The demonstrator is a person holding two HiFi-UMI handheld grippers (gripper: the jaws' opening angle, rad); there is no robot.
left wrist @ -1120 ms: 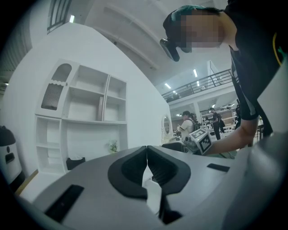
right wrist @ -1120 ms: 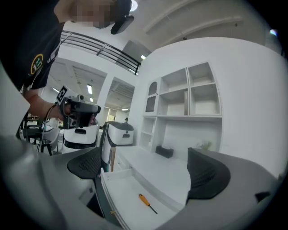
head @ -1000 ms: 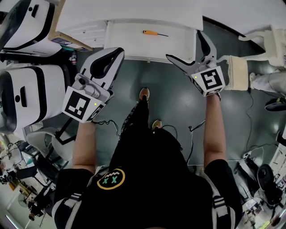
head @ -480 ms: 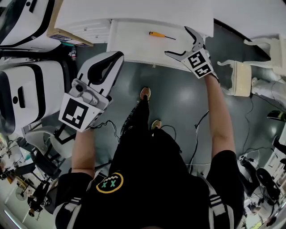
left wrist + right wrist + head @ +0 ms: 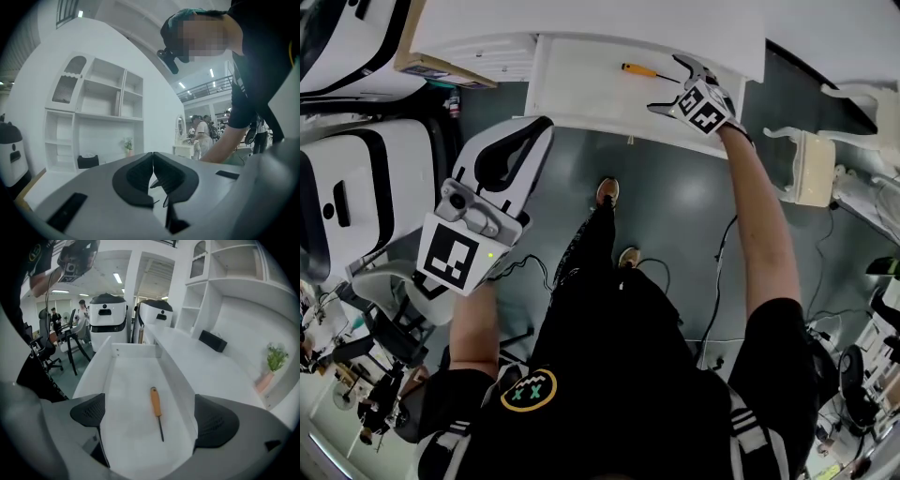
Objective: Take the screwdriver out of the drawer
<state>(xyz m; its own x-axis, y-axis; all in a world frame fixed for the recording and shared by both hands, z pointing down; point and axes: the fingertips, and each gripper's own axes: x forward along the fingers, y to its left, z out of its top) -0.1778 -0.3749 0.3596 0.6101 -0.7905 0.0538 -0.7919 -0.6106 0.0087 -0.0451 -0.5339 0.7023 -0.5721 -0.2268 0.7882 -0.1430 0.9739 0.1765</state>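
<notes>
Honestly, not much to read here. The only thing close to lettering is the round badge (image 5: 530, 389) on the person's black shirt (image 5: 628, 403): a yellow ring with two x marks over a zigzag line. The marker cube (image 5: 453, 258) on the left gripper (image 5: 546, 124) and the one on the right gripper (image 5: 665, 82) show black-and-white square code patterns, no letters. The label on the cardboard box (image 5: 441, 67) is too small to make out.
</notes>
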